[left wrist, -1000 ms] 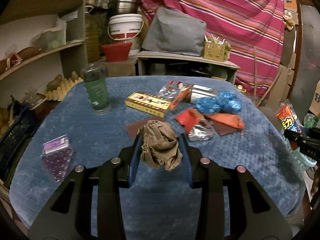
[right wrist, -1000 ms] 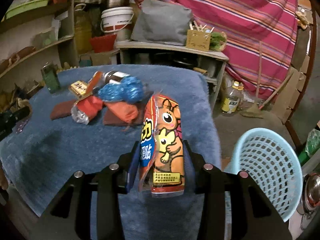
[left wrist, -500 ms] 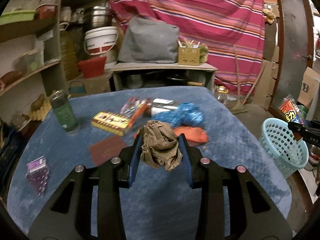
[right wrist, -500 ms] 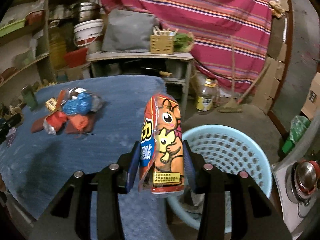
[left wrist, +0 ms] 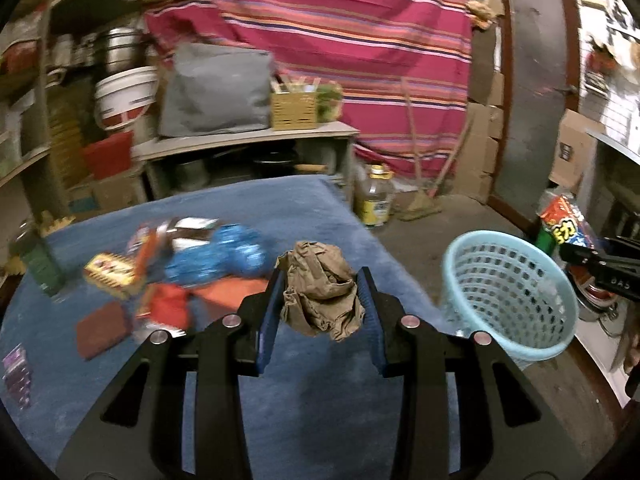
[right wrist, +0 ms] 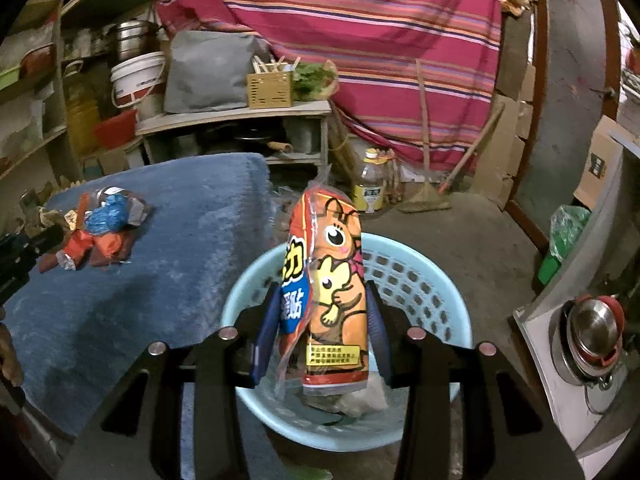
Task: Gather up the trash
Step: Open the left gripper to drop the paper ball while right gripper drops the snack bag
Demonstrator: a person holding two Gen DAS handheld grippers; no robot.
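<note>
A pink striped curtain (right wrist: 380, 40) hangs across the back wall, far ahead of the claw. Below it a low wooden shelf (right wrist: 236, 116) carries a grey cushion (right wrist: 208, 72). Off to the left stand cluttered shelves (left wrist: 28, 92); stacked cardboard boxes (right wrist: 508, 128) line the right. The floor (right wrist: 460, 232) is bare concrete under dim light.

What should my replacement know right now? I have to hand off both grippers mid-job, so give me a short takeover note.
Left gripper: shut on crumpled brown paper, above the blue table, short of the basket.
Right gripper: shut on orange snack bag, above the basket's opening, not released.
Done: some trash seems to lie in the basket bottom.
Left: drop the snack bag, then the brown paper; clear the wrapper pile on the table.
</note>
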